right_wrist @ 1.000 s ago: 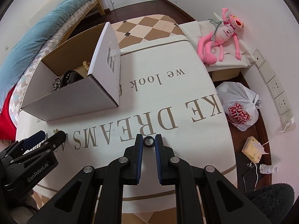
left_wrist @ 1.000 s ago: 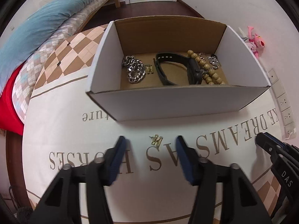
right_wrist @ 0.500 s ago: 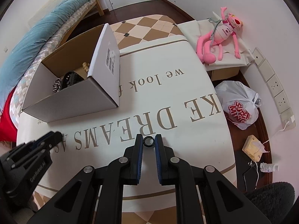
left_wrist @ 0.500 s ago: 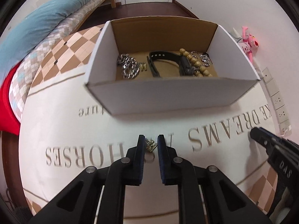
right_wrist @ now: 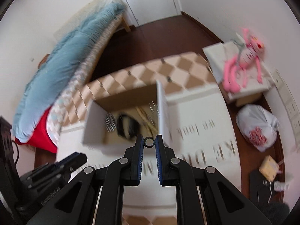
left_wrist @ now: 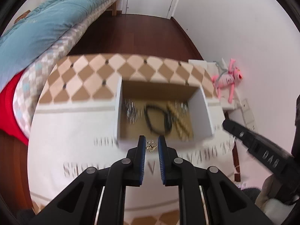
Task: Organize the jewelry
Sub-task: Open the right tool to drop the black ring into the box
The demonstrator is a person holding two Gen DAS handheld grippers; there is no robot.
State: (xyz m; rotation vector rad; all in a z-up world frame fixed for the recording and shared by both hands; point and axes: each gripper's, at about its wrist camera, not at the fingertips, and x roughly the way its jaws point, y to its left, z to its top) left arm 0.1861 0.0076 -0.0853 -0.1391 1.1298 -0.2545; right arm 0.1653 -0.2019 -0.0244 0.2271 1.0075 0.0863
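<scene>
My left gripper [left_wrist: 151, 146] is shut on a small gold charm [left_wrist: 151, 146] and holds it above the near wall of the white cardboard box [left_wrist: 204, 110]. My right gripper [right_wrist: 149, 142] is shut on a dark ring [right_wrist: 149, 142], raised above the box [right_wrist: 162, 112]. Inside the box lie a silver chain [left_wrist: 131, 110], a black watch strap [left_wrist: 159, 120] and a beaded bracelet [left_wrist: 180, 120], all blurred. The right gripper's body shows in the left wrist view [left_wrist: 262, 151]; the left gripper's body shows in the right wrist view [right_wrist: 56, 170].
The box stands on a round table with a lettered white cloth [left_wrist: 75, 131]. A bed with a blue quilt [left_wrist: 43, 30] is at the left. A pink plush toy [right_wrist: 241, 63] lies on a white box at the right, with a white plastic bag [right_wrist: 258, 127] on the floor.
The left gripper closed on the gold charm on the cloth and lifted it. Both grippers have risen high and moved toward the box, blurring the views.
</scene>
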